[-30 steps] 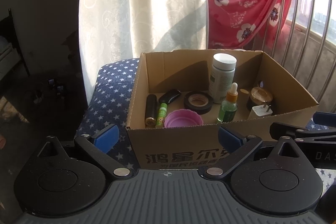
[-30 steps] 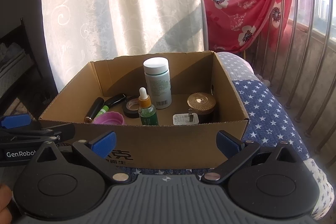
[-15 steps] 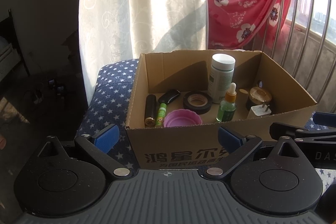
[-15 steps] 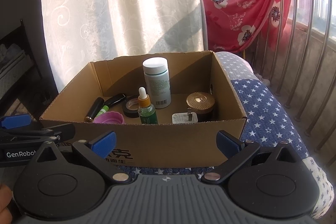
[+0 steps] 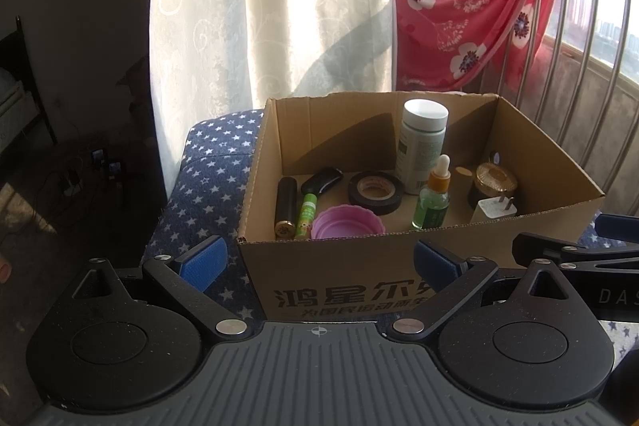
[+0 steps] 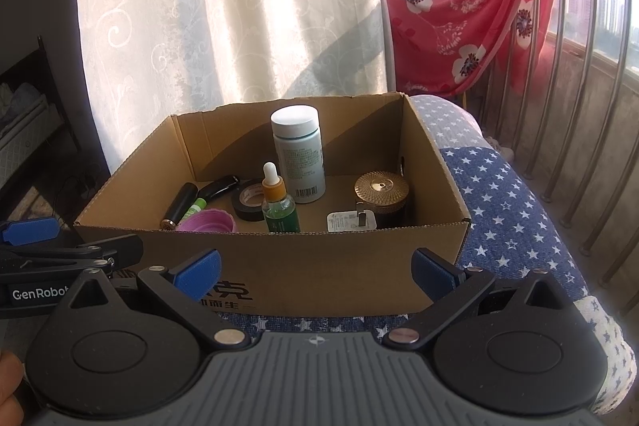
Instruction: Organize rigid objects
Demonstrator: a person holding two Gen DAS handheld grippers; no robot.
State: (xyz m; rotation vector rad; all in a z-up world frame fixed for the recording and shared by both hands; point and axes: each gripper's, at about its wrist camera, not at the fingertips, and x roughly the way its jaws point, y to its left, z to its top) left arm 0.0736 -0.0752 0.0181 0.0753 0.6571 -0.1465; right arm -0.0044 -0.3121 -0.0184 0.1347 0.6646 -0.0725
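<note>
An open cardboard box (image 5: 359, 278) (image 6: 319, 266) stands on a star-patterned blue cushion. Inside it stand a tall white bottle (image 5: 422, 146) (image 6: 298, 154) and a green dropper bottle (image 5: 433, 196) (image 6: 278, 204). A black tape roll (image 5: 375, 192), a pink lid (image 5: 346, 224), a black tube (image 5: 286, 202), a green stick (image 5: 306, 214), a gold-lidded jar (image 5: 494, 182) (image 6: 381, 196) and a white charger plug (image 5: 495, 210) (image 6: 351, 221) also lie there. My left gripper (image 5: 319, 260) and right gripper (image 6: 317, 272) are both open and empty, just in front of the box's near wall.
A pale curtain (image 5: 271, 6) hangs behind the box. A red floral blanket (image 5: 471, 6) is draped over a metal railing (image 6: 587, 46) at the right. The cushion (image 6: 503, 206) extends right of the box. The floor at left is dark, with cables on it.
Both views have shifted very slightly. The box and its contents stay as they were, and both grippers remain open.
</note>
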